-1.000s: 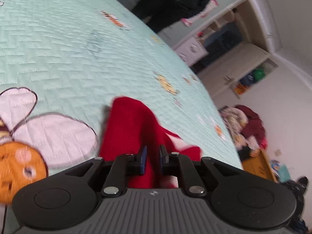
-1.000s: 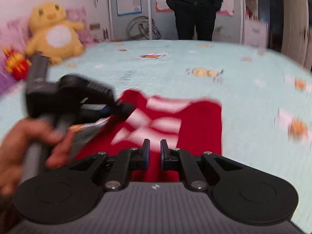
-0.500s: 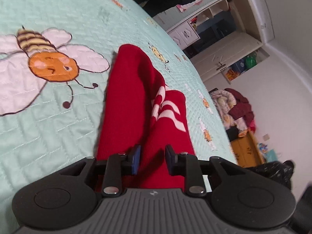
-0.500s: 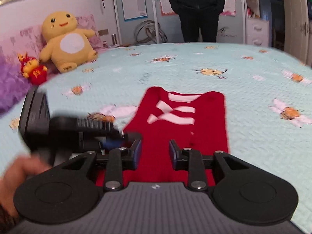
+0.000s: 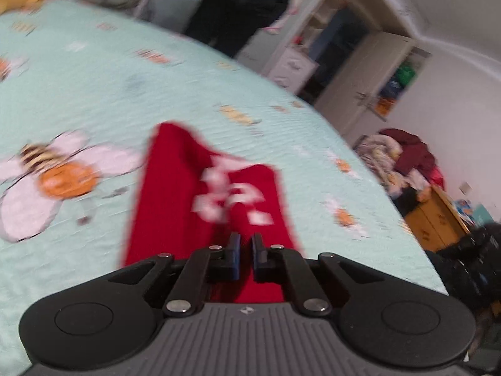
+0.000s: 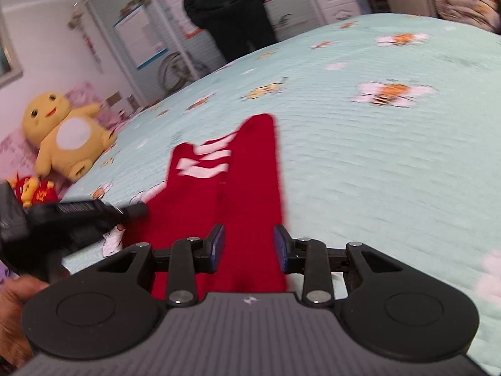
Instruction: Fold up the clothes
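Right gripper fingers have just spread wide, letting go. Left gripper pinched back down, maybe on cloth, can't tell. Red garment lies as a narrow strip mid-bed, so probably regripping.

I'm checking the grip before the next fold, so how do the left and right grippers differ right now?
The left gripper has its jaws nearly shut, with only a thin strip of the red garment showing between them; the right gripper has its jaws wide open, with red cloth lying across the gap. Whether the left actually pinches the cloth is unclear. Both are black, have blue pads and point along the garment on the bedspread.
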Available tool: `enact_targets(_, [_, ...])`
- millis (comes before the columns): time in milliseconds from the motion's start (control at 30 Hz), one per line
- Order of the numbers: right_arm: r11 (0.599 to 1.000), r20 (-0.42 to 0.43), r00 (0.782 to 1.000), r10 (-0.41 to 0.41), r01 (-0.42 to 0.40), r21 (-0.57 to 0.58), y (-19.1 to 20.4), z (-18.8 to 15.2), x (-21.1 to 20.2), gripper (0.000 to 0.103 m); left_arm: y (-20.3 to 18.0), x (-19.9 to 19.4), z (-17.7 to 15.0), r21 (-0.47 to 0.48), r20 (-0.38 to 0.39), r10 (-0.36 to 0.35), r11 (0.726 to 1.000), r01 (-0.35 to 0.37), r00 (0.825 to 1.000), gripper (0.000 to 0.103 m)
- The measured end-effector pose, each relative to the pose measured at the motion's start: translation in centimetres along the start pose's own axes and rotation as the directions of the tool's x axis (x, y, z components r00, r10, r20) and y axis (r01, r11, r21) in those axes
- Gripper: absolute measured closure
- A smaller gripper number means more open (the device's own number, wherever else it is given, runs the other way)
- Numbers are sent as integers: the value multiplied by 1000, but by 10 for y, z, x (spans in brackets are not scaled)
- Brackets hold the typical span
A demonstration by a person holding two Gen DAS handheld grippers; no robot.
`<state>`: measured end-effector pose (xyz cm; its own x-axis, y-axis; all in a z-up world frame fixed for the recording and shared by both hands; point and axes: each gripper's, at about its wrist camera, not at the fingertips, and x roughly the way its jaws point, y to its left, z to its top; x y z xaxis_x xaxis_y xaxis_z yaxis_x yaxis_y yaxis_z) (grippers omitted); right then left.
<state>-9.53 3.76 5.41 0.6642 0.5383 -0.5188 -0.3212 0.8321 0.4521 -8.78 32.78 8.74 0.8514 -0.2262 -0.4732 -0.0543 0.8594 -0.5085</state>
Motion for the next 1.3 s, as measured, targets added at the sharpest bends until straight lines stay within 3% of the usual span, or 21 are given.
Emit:
enact_targets(100, [999, 24, 1000, -7, 6, 44, -28, -4, -16, 68, -50, 8, -5, 78, -29, -54, 995, 56, 998, 98])
enact_targets(167, [997, 39, 999, -12, 9, 73, -46, -7, -27, 68, -74, 24, -18, 123, -59, -43, 991, 50, 997, 97])
enact_targets(333, [992, 48, 999, -6, 0, 127, -82, -9, -35, 68, -74, 88, -61, 43, -181, 24, 999, -17, 983, 96])
enact_targets(433, [991, 42, 999, -6, 1, 133, -91, -9, -34, 68, -72, 96, -67, 27, -192, 11, 1000, -6, 981, 95])
enact_targets(533, [989, 51, 999, 0, -8, 147, -91, -6, -30, 67, -65, 88, -63, -70, -200, -85, 995, 72, 976, 91])
enact_targets(600, [988, 60, 998, 4, -13, 151, -90, -3, -27, 67, -57, 65, -61, -169, -150, -182, 973, 157, 972, 91])
enact_targets(700, [1000, 112, 994, 3, -5, 24, -54, 9, -26, 67, -29, 12, -54, -254, 24, -271, 929, 268, 962, 91])
enact_targets(800, [982, 134, 990, 41, -15, -189, 3, 23, -13, 66, 10, -35, -45, -280, 183, -165, 936, 212, 969, 90])
enact_targets(867, [945, 91, 994, 59, -26, -327, 49, 30, 12, 61, 37, -53, -43, -311, 228, -48, 943, 119, 972, 84])
enact_targets(933, [900, 47, 997, 57, -31, -434, 92, 32, 44, 59, 63, -59, -44, -362, 233, 25, 930, 62, 972, 84])
enact_targets(1000, [857, 6, 999, 38, -29, -514, 131, 30, 79, 59, 86, -60, -48, -422, 227, 53, 905, 49, 972, 83])
enact_targets(1067, [844, -7, 1000, -20, 13, -536, 147, 23, 109, 59, 98, -59, -51, -445, 215, 61, 894, 42, 975, 80])
enact_targets(1233, [798, -29, 986, -166, 117, -591, 185, 5, 181, 59, 114, -50, -60, -460, 182, 0, 884, 85, 983, 76])
enact_targets(1300, [788, 2, 976, -216, 175, -590, 184, 2, 188, 60, 116, -47, -66, -472, 174, -32, 875, 112, 984, 74])
